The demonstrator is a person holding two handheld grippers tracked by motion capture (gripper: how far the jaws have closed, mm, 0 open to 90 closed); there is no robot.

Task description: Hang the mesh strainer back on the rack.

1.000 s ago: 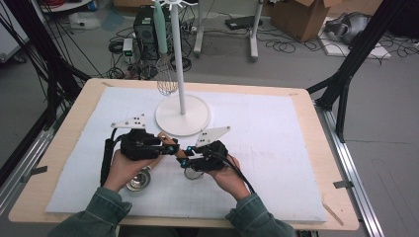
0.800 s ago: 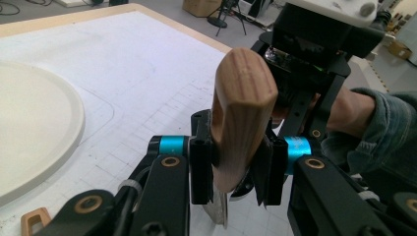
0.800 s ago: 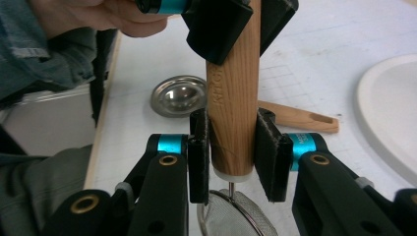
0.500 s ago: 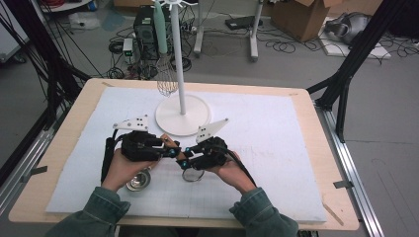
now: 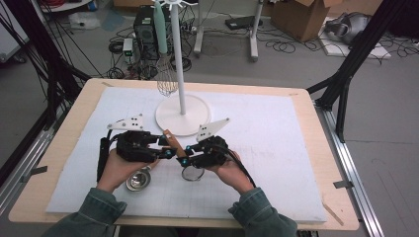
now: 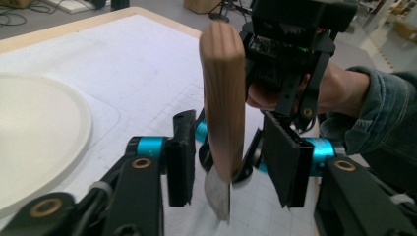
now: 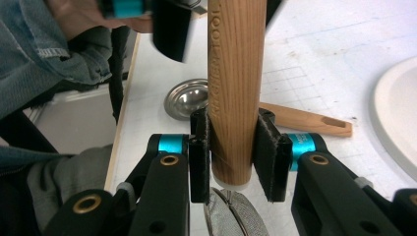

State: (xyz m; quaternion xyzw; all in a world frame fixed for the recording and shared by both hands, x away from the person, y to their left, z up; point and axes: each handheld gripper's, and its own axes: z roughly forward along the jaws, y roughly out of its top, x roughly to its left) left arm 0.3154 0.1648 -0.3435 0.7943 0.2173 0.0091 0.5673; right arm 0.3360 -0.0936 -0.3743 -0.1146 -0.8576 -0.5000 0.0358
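Near the front edge of the white-covered surface point(image 5: 276, 148), between the two hands, a sieve with a round light-brown wooden handle point(image 7: 235, 88) and a grey wire-mesh bowl point(image 7: 231, 211) is shared by both tools. The right gripper point(image 7: 231, 157) has its fingers point(image 7: 268, 152) pressed on the handle's lower end, just above the mesh, so it alone carries the sieve. The left gripper point(image 6: 231, 162) sits higher up the same handle; its jaws have just been opening, and its fingers point(image 6: 179, 157) now flank the wood with a gap on each side, not touching it. The handle's long axis runs straight up through both pairs of fingers in the two gripper views, with the mesh end toward the person. The coming move likely turns on that: the left hand probably has to back off across the handle, not along it, before the right can swing the sieve away. Just beyond stands the round white base point(image 5: 170, 116) of a white pole stand point(image 5: 177, 54), where a wire whisk with a pale green handle point(image 5: 167, 81) hangs beside the pole, in the way of any reach upward. A small round steel cup point(image 7: 189, 98) and a second flat wooden handle point(image 7: 305, 120) lie on the surface near the hands, clear of the sieve.
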